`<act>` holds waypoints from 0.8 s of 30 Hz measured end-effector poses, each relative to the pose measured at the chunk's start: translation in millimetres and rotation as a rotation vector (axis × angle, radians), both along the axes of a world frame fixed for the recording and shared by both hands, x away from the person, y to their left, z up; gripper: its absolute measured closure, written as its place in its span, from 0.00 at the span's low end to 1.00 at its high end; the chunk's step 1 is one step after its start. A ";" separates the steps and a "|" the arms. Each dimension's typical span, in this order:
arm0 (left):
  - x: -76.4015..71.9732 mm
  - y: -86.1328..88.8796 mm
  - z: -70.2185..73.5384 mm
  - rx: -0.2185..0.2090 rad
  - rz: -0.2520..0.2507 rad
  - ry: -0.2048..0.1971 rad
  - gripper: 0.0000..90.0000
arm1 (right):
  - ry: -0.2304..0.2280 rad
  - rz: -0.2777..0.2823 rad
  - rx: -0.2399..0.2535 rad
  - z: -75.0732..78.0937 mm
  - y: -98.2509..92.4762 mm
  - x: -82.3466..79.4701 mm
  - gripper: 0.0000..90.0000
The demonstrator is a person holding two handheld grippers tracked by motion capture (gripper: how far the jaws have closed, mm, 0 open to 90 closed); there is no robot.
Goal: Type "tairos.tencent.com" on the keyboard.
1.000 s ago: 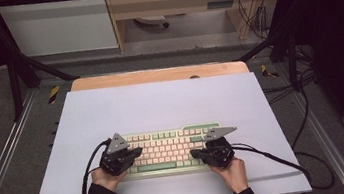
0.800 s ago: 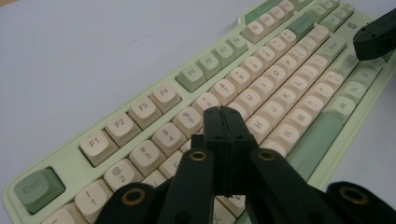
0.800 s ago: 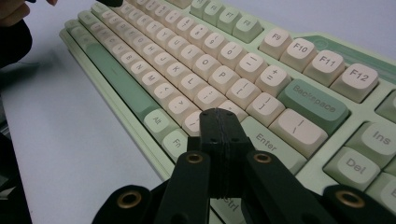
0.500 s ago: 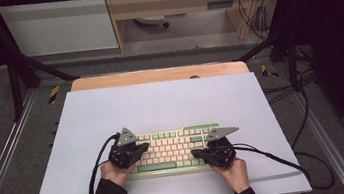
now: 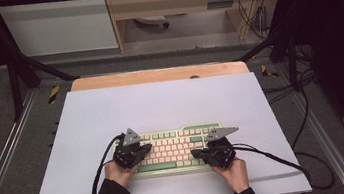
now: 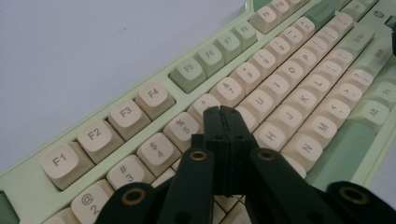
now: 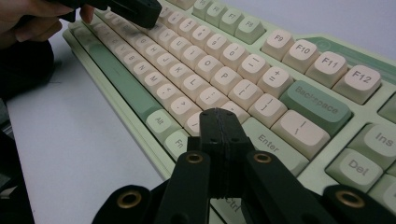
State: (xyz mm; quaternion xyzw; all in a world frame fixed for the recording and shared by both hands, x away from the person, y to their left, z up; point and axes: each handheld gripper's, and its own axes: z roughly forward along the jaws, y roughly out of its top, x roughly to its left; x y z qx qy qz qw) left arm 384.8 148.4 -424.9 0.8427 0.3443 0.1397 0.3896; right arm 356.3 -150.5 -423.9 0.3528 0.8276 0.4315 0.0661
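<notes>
Black left tongs (image 6: 223,122) and right tongs (image 7: 219,125) closed, empty, over keyboard (image 5: 176,146)

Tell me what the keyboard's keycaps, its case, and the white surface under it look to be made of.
Keycaps: likely matte plastic, cream and sage green, with rounded moulded tops and printed legends. Keyboard case: pale green, smooth with a soft sheen, probably plastic too. White surface: a flat, matte sheet with crisp edges, maybe laminated board or plastic; its look leaves that open. A wood-toned strip shows beyond its far edge.
</notes>
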 end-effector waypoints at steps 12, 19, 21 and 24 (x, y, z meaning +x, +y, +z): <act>-0.8 -3.5 -3.5 0.015 -0.013 -0.003 1.00 | -0.002 0.000 -0.003 -0.3 0.0 -0.1 1.00; -5.3 2.0 4.1 -0.014 -0.017 -0.015 1.00 | -0.005 -0.001 0.003 1.3 -0.6 -1.0 1.00; -7.6 4.1 6.9 -0.022 -0.020 -0.022 1.00 | -0.005 0.000 0.003 2.0 -1.1 -0.9 1.00; -12.0 7.5 10.0 -0.029 -0.027 -0.026 1.00 | -0.009 0.001 0.004 2.5 -1.2 -1.2 1.00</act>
